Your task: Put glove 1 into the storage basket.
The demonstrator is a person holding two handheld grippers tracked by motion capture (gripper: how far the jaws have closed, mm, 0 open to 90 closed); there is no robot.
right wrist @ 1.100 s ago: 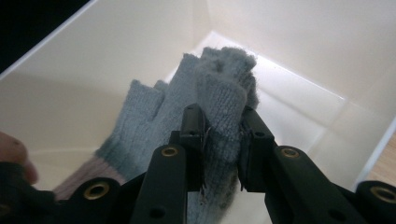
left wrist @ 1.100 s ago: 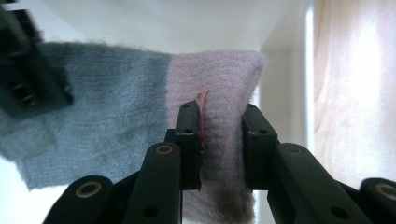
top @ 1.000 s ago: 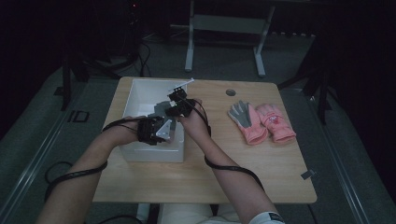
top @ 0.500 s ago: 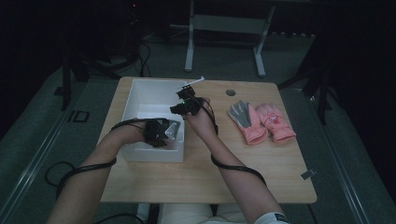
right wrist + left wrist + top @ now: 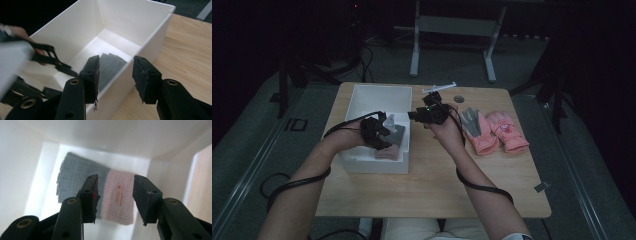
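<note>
No readable text, label, brand, number or sign stands on anything in these views.

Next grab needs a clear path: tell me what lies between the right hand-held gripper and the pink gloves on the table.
In the high view, the stretch between the right hand-held gripper and the pink gloves is bare wooden table.

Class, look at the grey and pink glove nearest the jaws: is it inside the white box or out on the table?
Inside. The glove lies flat on the floor of the white box, with white walls around it.
</note>
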